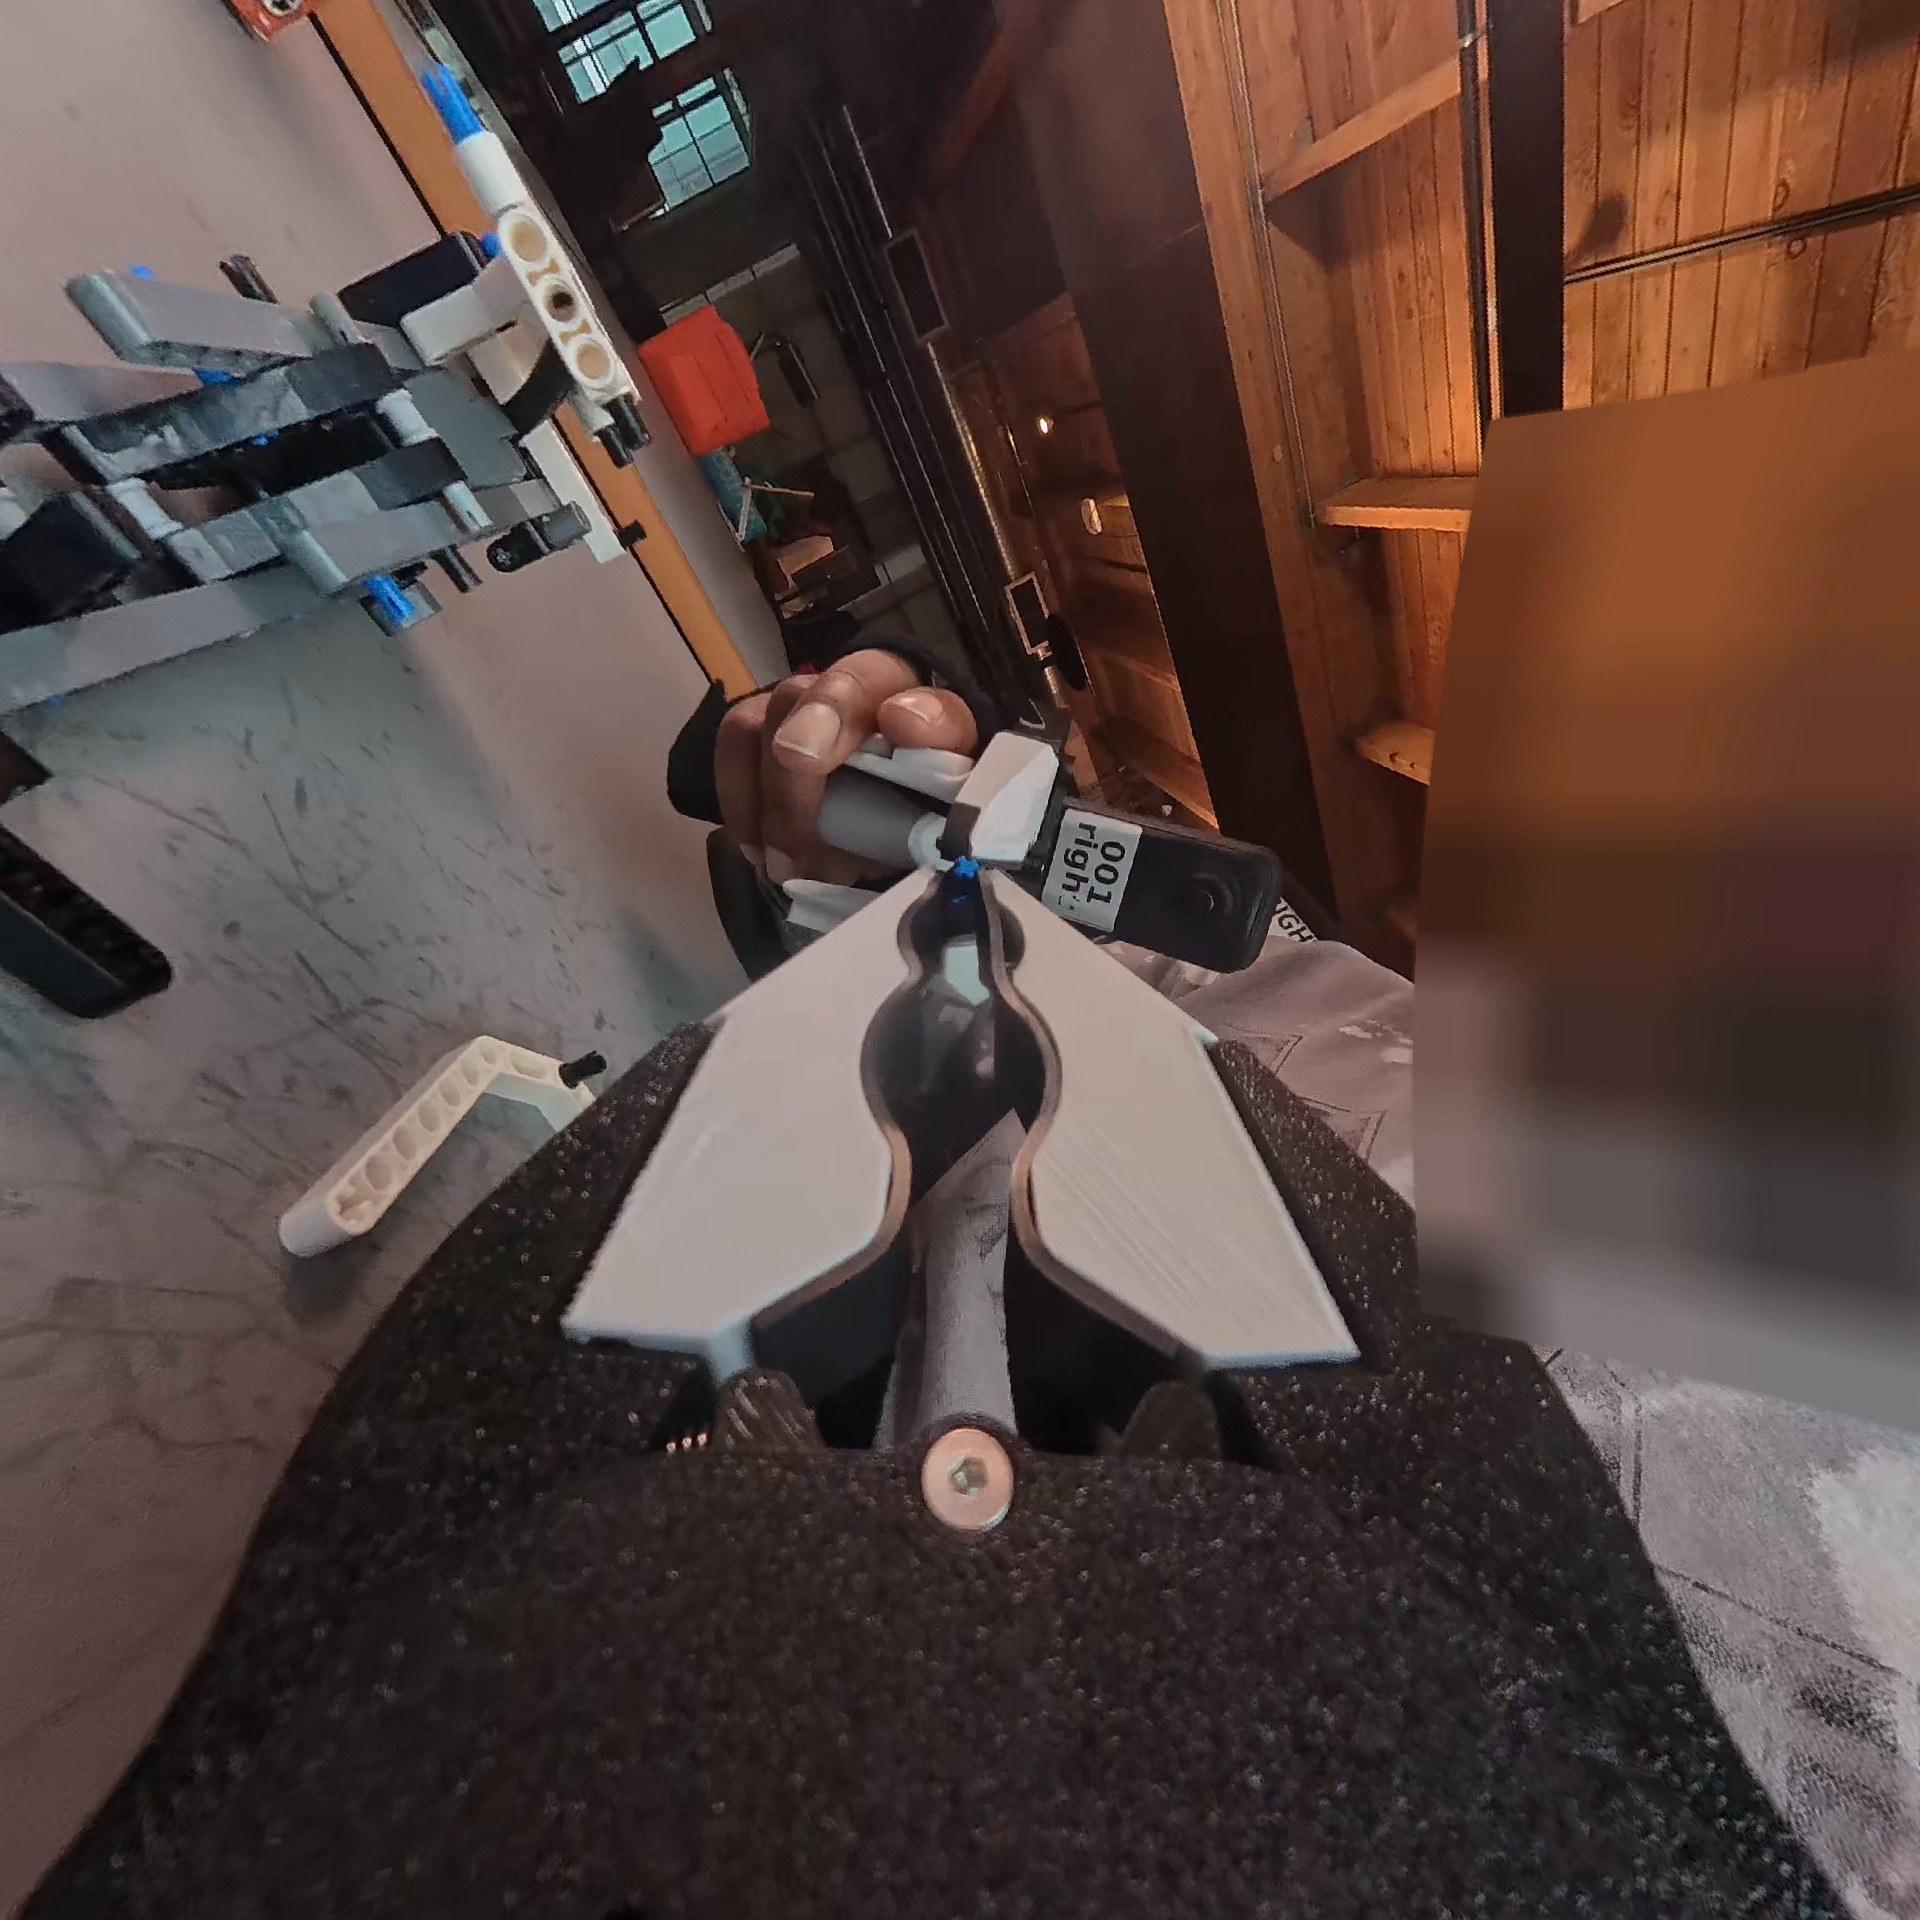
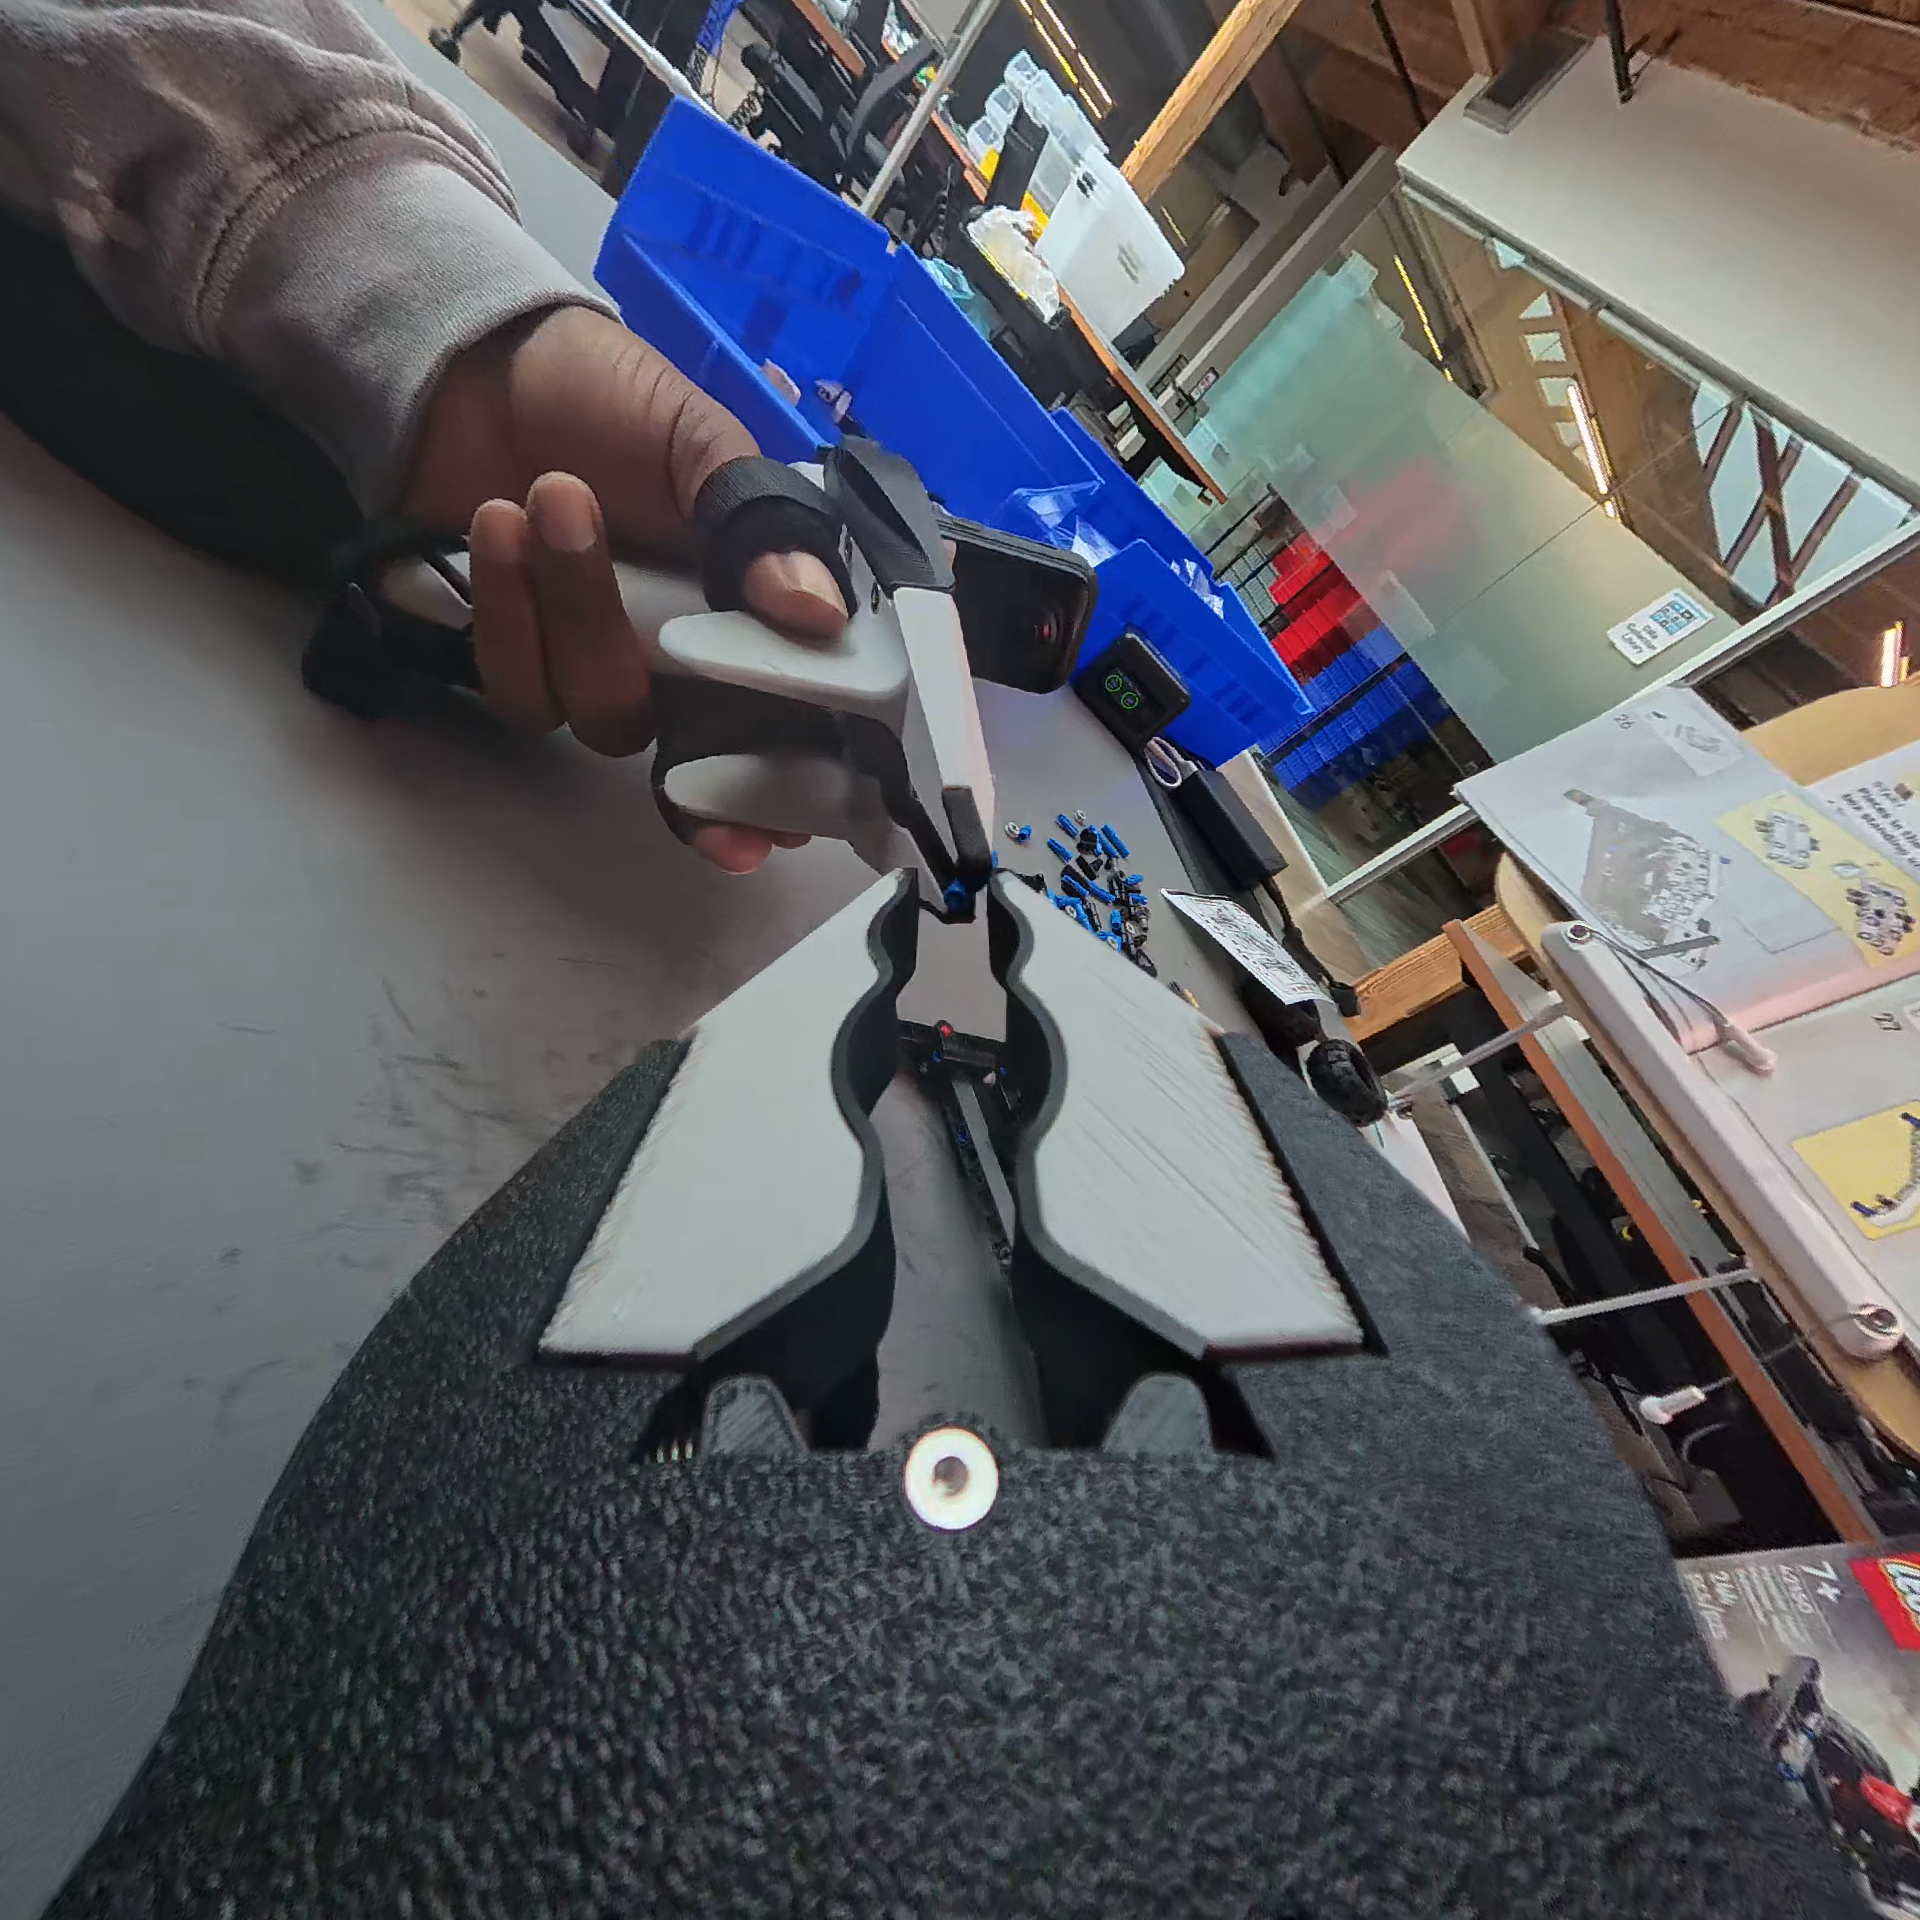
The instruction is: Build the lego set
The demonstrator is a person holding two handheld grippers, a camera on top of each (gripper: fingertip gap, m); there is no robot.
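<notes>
Mid-handover above the tabletop (image 2: 208, 987), the left gripper (image 1: 961, 883) pinches a blue pin (image 1: 964, 868) between the spread right gripper (image 2: 951, 894), which must next clamp it.

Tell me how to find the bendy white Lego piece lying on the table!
On the scuffed grey table, below the big grey-and-black Lego model, the white L-shaped beam lies flat by itself. It has a row of holes and a black pin at its short end; unlike the black beam nearby, it is white.
</notes>
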